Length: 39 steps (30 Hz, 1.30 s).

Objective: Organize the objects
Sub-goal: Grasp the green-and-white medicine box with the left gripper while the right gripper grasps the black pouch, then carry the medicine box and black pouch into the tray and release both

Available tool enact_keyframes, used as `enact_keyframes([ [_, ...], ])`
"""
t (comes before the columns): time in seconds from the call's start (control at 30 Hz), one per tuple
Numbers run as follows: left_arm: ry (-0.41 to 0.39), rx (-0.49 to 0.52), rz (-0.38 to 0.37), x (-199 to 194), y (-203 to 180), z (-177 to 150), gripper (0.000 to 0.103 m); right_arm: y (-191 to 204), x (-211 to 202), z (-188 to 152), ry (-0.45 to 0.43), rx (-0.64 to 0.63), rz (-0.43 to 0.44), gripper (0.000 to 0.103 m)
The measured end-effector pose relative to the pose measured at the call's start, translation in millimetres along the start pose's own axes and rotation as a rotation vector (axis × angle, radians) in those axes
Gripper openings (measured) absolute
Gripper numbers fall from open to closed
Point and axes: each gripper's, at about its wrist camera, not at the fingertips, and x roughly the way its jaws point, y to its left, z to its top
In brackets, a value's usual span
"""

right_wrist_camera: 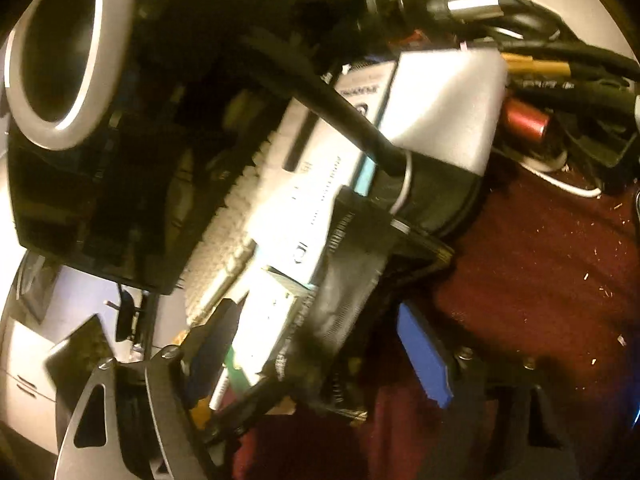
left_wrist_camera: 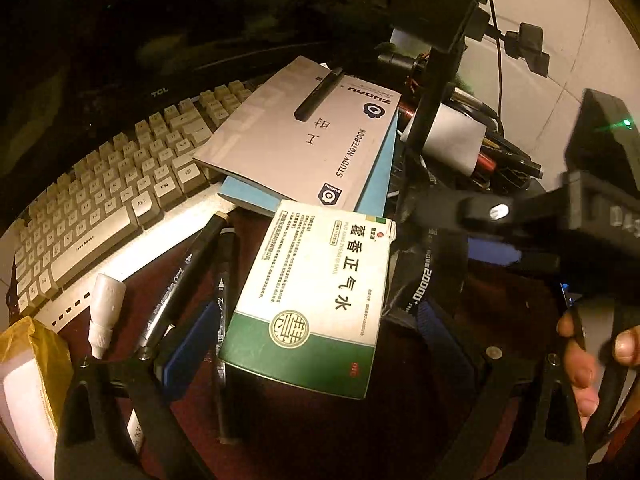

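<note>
A cluttered desk with a dark red top (left_wrist_camera: 304, 432), seen from two hand-held grippers under dim yellow light.

In the left wrist view, the left gripper (left_wrist_camera: 316, 344) closes its blue-padded fingers (left_wrist_camera: 192, 344) on a green and white medicine box (left_wrist_camera: 312, 300), holding it by its long sides, tilted above the desk. Just left of the box lie two black pens (left_wrist_camera: 200, 264) and a small white dropper bottle (left_wrist_camera: 105, 312). Behind the box a grey study notebook (left_wrist_camera: 304, 140) rests on a blue book (left_wrist_camera: 248, 196), with a black pen (left_wrist_camera: 318, 94) on its cover. A beige keyboard (left_wrist_camera: 108, 196) runs along the left. A black pouch with white print (left_wrist_camera: 424, 276) sits just right of the box.

The right gripper (left_wrist_camera: 496, 240) reaches in from the right of that view, a person's fingertips (left_wrist_camera: 580, 368) showing below it.

The right wrist view is blurred. The right gripper (right_wrist_camera: 324, 364) has the black pouch (right_wrist_camera: 352, 280) between its fingers; whether they press on it cannot be told. A silver-rimmed speaker (right_wrist_camera: 60, 60) stands at the upper left.
</note>
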Motion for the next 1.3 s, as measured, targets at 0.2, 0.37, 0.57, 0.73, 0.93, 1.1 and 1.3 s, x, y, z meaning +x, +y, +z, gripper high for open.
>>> enact_keyframes([
  [0.2,0.006,0.001,-0.004,1,3,-3,0.099,8,18,0,0.033,-0.08,-0.044,0.035],
  [0.37,0.025,-0.012,-0.02,8,6,-4,0.099,10,6,5,-0.026,-0.124,-0.067,0.027],
  [0.57,0.046,-0.016,-0.046,21,7,-2,0.097,5,-26,-3,-0.078,-0.153,-0.09,0.027],
  [0.73,0.03,-0.031,-0.032,21,6,-9,0.073,10,-30,-16,-0.078,-0.165,-0.081,0.025],
  [0.93,0.039,-0.052,-0.026,3,-2,-27,0.073,24,-25,-33,-0.074,-0.209,-0.084,0.024],
  [1.1,0.032,-0.121,-0.035,-34,0,-64,0.073,30,-23,-40,-0.06,-0.24,-0.1,0.023],
  [1.3,-0.034,-0.202,-0.064,-72,10,-99,0.073,47,6,-52,-0.026,-0.297,-0.17,0.023],
])
